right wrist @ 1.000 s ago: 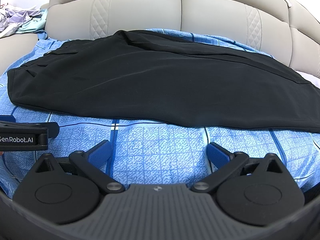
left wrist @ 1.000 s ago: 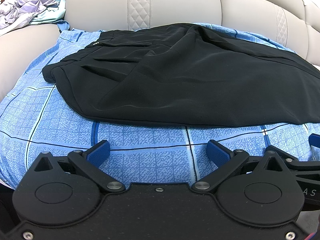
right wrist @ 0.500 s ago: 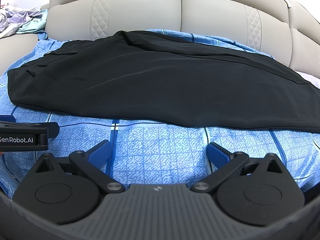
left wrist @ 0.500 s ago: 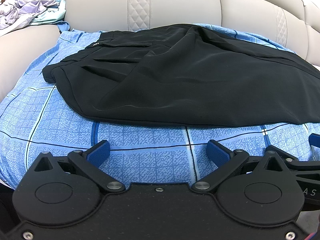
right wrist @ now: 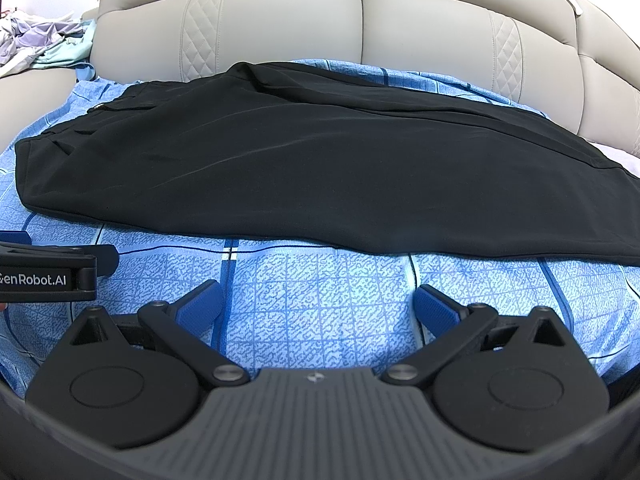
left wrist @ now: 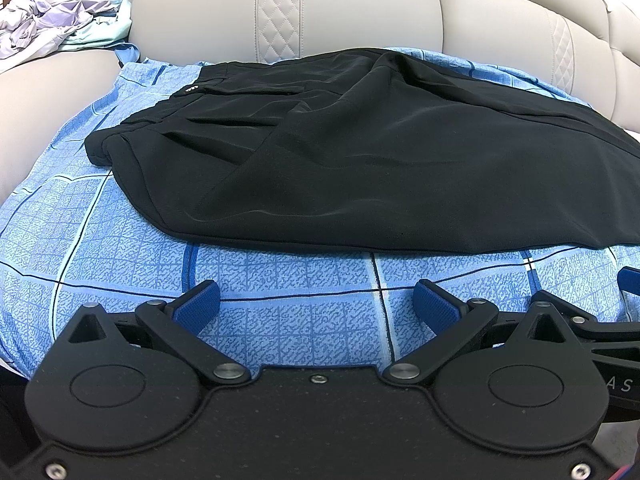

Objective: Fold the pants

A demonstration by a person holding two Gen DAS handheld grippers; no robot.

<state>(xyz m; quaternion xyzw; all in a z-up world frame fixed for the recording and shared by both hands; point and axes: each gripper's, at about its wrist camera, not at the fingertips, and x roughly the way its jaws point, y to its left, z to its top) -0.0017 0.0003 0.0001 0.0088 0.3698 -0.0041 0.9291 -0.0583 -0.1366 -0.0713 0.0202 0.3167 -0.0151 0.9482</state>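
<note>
The black pants (left wrist: 400,148) lie across the middle of both pictures, spread out long on a blue checked sheet (left wrist: 280,280) that covers a pale sofa (left wrist: 360,4). The waist end is at the left, and the legs run off toward the right edge. It looks like one leg is already laid over the other, so the pants seem folded once the long way. The left gripper (left wrist: 316,306) waits at the bottom of its picture, above the sheet and near the front edge of the pants but not touching them. Its jaws are spread wide and hold nothing. The right gripper (right wrist: 318,306) waits the same way at the bottom of its picture, jaws spread wide and empty. The left gripper also pokes in at the left edge of the right view. A good next move, I think, is to pinch one end of the pants with both grippers, one at each corner, lift just a little, and carry that end over to the other end so the edges line up. Go slow, because the thin cloth can slip and bunch up. A heap of light clothes (left wrist: 52,28) sits in the upper left. Compared with the earlier frames almost nothing has changed: the pants and both grippers are in the same spots.
</note>
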